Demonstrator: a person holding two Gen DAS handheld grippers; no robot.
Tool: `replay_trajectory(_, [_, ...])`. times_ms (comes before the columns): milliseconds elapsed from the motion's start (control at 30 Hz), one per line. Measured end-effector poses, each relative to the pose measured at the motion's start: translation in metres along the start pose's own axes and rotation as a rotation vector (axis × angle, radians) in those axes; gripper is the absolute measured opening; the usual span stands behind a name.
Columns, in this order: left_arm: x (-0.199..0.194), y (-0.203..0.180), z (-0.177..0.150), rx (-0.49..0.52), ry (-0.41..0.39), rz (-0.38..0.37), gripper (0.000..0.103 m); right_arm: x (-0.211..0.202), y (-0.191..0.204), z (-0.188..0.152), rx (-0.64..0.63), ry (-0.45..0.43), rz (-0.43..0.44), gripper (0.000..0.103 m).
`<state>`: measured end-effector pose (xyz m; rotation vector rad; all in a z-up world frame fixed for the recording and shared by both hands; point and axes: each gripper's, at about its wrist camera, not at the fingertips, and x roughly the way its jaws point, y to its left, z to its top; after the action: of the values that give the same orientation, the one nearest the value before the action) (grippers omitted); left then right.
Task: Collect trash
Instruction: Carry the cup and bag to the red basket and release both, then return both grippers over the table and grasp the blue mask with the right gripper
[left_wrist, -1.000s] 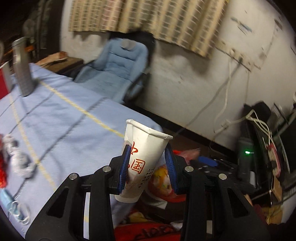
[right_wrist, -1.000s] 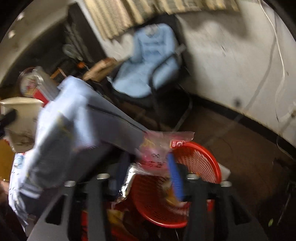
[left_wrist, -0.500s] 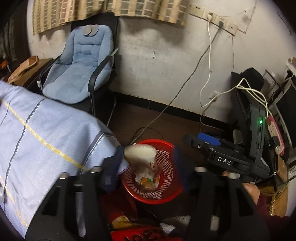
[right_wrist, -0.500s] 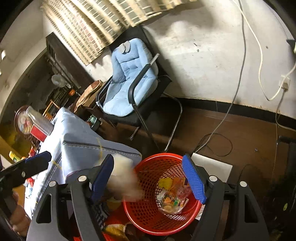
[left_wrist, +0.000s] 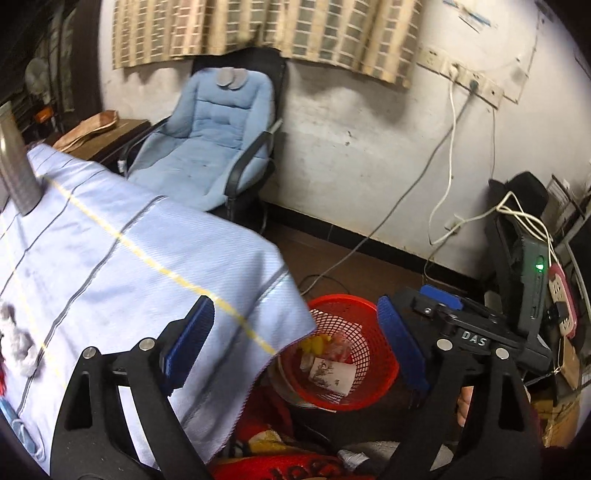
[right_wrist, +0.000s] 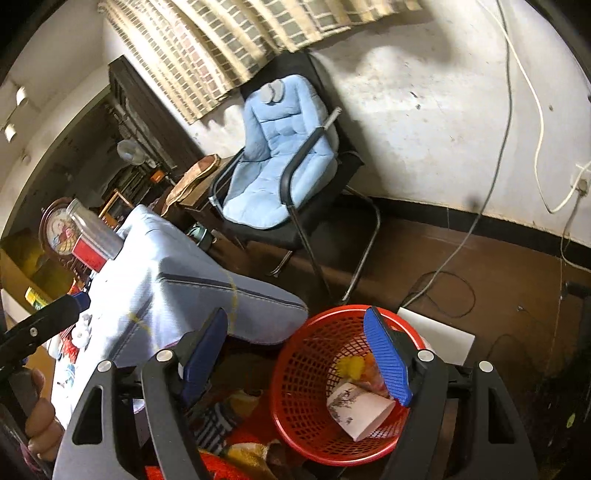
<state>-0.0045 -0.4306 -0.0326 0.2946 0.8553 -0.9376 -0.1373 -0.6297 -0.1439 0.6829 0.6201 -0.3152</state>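
A red mesh basket (left_wrist: 384, 373) stands on the floor beside the table. A white paper cup (left_wrist: 330, 373) lies on its side in it, over yellow and orange wrappers (left_wrist: 314, 345). My left gripper (left_wrist: 293, 347) hovers above the table corner and the basket; its jaws are opening and nothing is between them. In the right wrist view the basket (right_wrist: 303, 387) sits low, with the cup (right_wrist: 360, 410) inside. Over its rim my right gripper (right_wrist: 295, 358) is open and holds nothing. Crumpled tissue (left_wrist: 16, 338) lies on the blue tablecloth (left_wrist: 129, 266).
A blue padded chair (left_wrist: 218, 122) stands by the wall behind the table. A metal tin (left_wrist: 14, 173) stands on the table's far side. Cables (left_wrist: 369, 229) trail over the floor, with a power strip and electronics (left_wrist: 524, 266) at the right. Red and yellow fabric (right_wrist: 251, 454) lies below.
My left gripper swung from over the table to the basket and let go of the paper cup, which now lies in the basket. My right gripper's wrapper has also dropped in.
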Motion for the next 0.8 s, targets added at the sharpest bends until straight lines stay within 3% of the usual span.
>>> replay_trajectory(400, [-0.057,0.040,-0.019,-0.072,-0.110,0.073,0.093,-0.022,0.064,0.000,-0.124,-0.016,0.023,0.079])
replay_trajectory(800, [-0.135,0.143,-0.059,-0.306,-0.233,0.200,0.096,-0.012,0.182,-0.015,-0.329,0.032,0.113,0.086])
